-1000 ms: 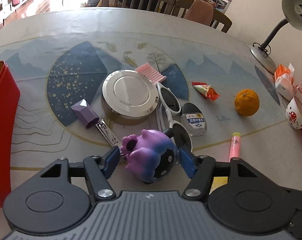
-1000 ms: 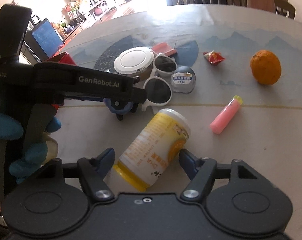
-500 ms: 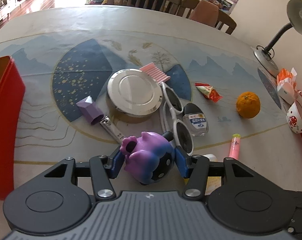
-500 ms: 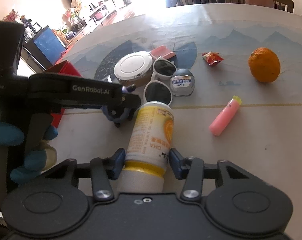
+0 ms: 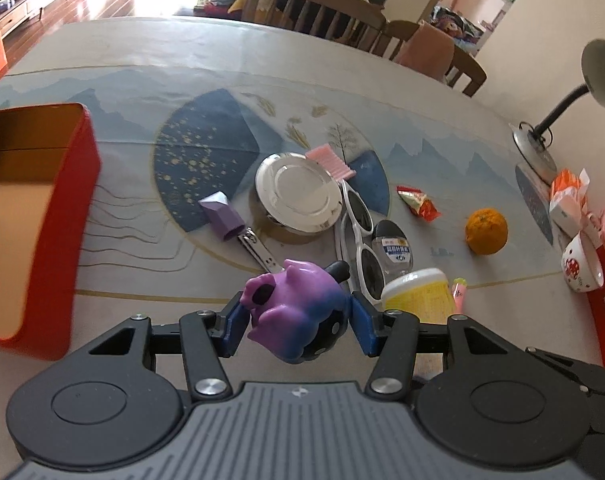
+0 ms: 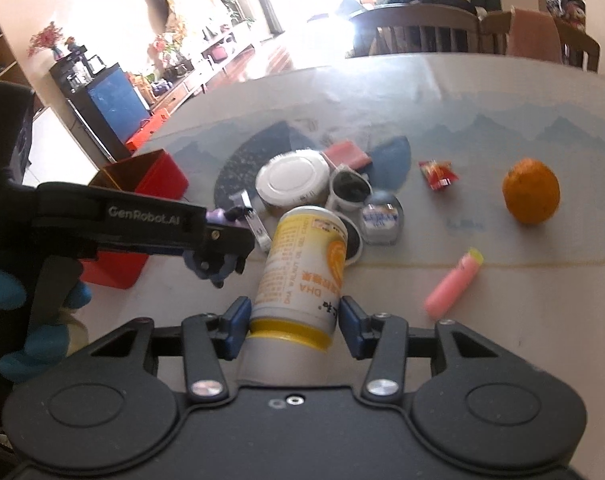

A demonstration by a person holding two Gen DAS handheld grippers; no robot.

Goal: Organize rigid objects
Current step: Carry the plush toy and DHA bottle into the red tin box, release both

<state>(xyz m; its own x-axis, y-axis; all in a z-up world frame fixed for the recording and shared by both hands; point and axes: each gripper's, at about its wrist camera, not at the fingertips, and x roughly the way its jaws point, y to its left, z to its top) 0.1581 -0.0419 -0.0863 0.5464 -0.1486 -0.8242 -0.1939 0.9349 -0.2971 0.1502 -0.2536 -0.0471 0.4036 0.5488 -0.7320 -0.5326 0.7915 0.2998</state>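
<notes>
A purple and blue toy figure point(image 5: 298, 312) is being gripped by the left gripper point(image 5: 296, 320), its blue fingers point(image 5: 233, 326) pressed against both sides of the toy; the toy is being held above the desk point(image 5: 142, 272), apparently clear of it, though the view from behind leaves this uncertain; a yellow and white bottle point(image 6: 302, 268) is being gripped near its yellow band by the right gripper point(image 6: 294, 326), with the fingers point(image 6: 236, 326) closed on it and the bottle pointing away from the camera, tilted over the desk; a red box point(image 5: 34, 216) with an open top is being seen at the left edge of the desk, well apart from the other things; near the middle of the desk a round silver tin point(image 5: 298, 192) is lying beside white sunglasses point(image 5: 362, 236), a small clear bottle point(image 5: 392, 244), a purple block point(image 5: 221, 216) and nail clippers point(image 5: 258, 254); further right an orange point(image 5: 486, 232), a red snack packet point(image 5: 418, 204) and a pink tube point(image 6: 454, 284) are lying apart from one another; in the right wrist view the left gripper is being seen from the side, just left of the bottle.
</notes>
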